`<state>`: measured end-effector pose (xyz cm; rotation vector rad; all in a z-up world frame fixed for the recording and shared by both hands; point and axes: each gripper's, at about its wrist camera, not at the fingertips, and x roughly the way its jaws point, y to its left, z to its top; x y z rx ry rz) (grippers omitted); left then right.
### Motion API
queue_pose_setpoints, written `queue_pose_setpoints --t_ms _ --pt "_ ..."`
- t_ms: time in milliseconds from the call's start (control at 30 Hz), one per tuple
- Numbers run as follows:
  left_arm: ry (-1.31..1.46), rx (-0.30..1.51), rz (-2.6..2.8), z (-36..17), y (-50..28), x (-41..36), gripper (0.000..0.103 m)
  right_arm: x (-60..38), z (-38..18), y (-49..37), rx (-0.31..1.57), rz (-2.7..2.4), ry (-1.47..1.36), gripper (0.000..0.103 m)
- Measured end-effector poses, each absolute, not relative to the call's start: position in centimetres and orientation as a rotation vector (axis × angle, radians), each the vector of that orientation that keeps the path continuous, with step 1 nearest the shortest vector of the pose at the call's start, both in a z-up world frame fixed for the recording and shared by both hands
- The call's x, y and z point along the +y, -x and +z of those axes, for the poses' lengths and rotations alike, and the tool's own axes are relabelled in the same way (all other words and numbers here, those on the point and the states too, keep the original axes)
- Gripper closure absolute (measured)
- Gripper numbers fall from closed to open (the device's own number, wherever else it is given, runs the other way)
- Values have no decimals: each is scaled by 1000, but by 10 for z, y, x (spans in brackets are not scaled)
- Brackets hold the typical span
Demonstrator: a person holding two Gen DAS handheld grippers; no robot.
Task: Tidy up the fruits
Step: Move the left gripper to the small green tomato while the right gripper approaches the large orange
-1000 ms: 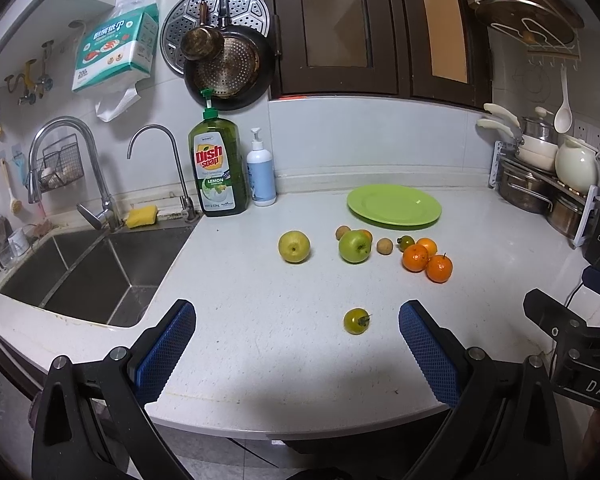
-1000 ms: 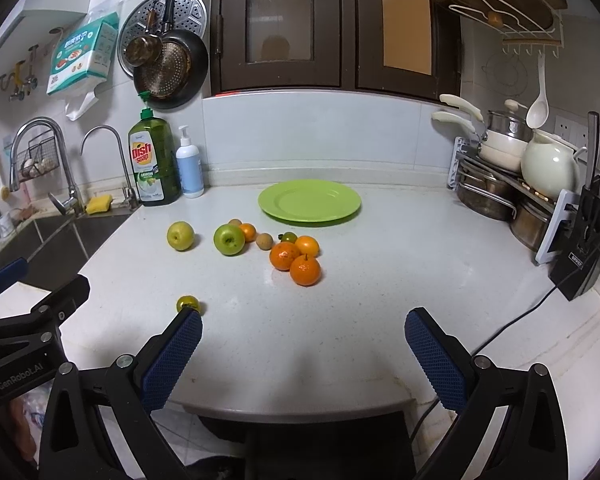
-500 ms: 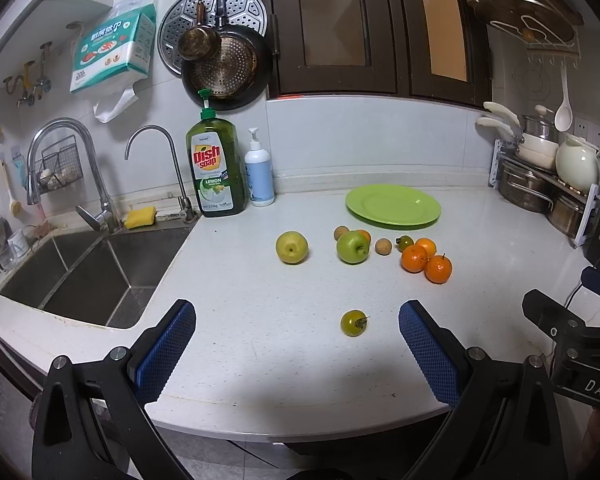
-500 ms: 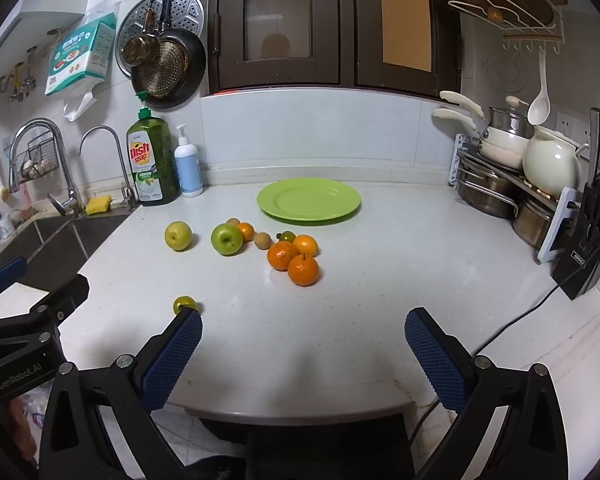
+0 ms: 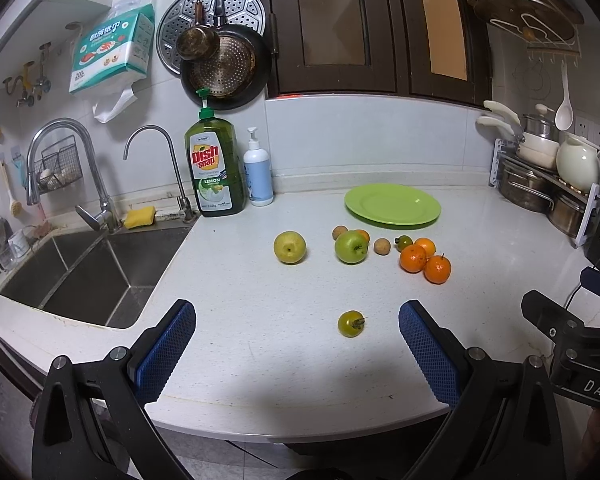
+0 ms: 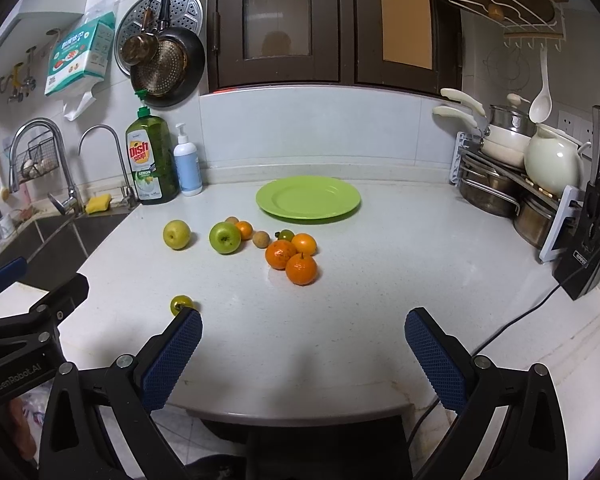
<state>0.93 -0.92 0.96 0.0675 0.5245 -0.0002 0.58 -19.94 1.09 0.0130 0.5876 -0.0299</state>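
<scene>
Fruits lie scattered across the white table (image 5: 260,352), none of them on the green plate (image 5: 392,205) that sits empty toward the back wall. Through the left wrist view, I see my left hand-held gripper (image 5: 296,344) released, its blue pads wide apart and low over the near edge, grasping nothing. A small yellow-green tomato (image 5: 351,323) with a stem sits alone between those pads but further out, touching neither. Beyond it are a yellow apple (image 5: 289,247), a green apple (image 5: 351,246), a brownish longan (image 5: 381,246) and a cluster of oranges (image 5: 425,259) nearest the plate. A dish soap bottle (image 5: 214,168) stands by the sink (image 5: 88,276) on the left. Through the right wrist view, my right hand-held gripper (image 6: 303,354) is likewise released, pads spread, holding nothing. The same small tomato (image 6: 181,303) shows just beside the tip of its left pad; I cannot tell if they touch. The oranges (image 6: 293,256) lie well ahead, in front of the plate (image 6: 308,199), with the green apple (image 6: 224,237) and yellow apple (image 6: 176,234) to their left.
</scene>
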Motion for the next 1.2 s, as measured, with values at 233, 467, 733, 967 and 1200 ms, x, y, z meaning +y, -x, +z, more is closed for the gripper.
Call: queue_pose_setpoints --t_ms 233,467,733,967,1200 --pt "-68 526 0 9 -10 -11 0 -200 9 -6 591 -28 -13 0" --pt "-67 532 -1 5 -11 -13 0 -200 7 -8 596 -27 -13 0" --pt "-76 567 -11 -4 -20 -14 0 -199 2 -17 629 -11 -18 0" --pt "-88 636 -62 -22 -40 -22 8 -199 -17 -38 687 7 4 0" --pt "-77 735 -80 -49 -68 -29 29 -199 -37 -70 736 14 40 4"
